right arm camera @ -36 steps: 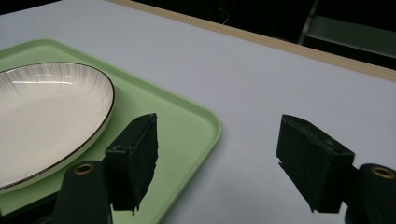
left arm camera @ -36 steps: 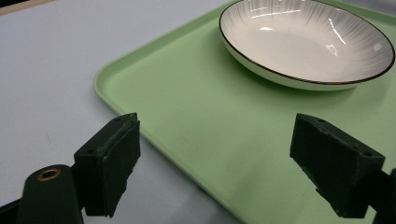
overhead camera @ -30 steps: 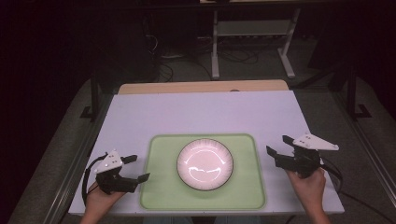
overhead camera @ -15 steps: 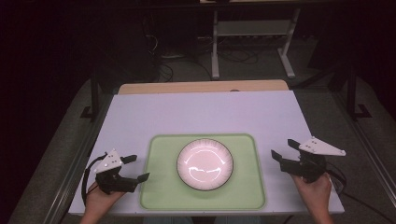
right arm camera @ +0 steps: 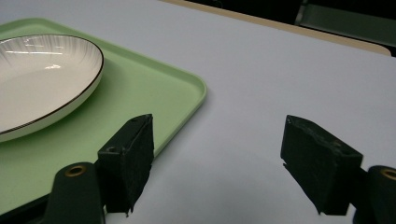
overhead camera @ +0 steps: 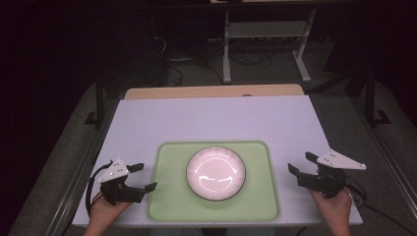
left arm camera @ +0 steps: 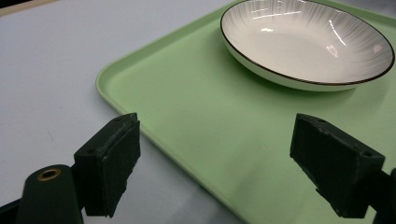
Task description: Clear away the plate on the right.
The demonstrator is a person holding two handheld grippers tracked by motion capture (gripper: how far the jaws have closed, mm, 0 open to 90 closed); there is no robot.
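While we hold both tools low at the near edge of the white table [overhead camera: 216, 118], the green tray [overhead camera: 169, 196] lies between them, with the white plate [overhead camera: 215, 172] sitting in its middle; the plate has a thin dark rim and nothing on it; from the plate, our left gripper [overhead camera: 140, 178] is at about eight o'clock and our right gripper [overhead camera: 301, 167] is at about four o'clock. In the left gripper view its jaws stand wide apart with the tray's left edge [left arm camera: 154, 135] running between them, so one jaw is over the table and one is over the tray; they hold nothing. In the right gripper view the jaws are wide apart too and hold nothing; the tray's right corner [right arm camera: 198, 86] is just beside one jaw, and the rest is bare table.

We think the job is to lift the tray by its two sides; here is what could go wrong: if one side goes up first, the tray tips and the smooth plate [left arm camera: 306, 44] could slide off; if a jaw only pinches the thin lip, the tray could slip out; if we squeeze too far in, a jaw could bump the plate.
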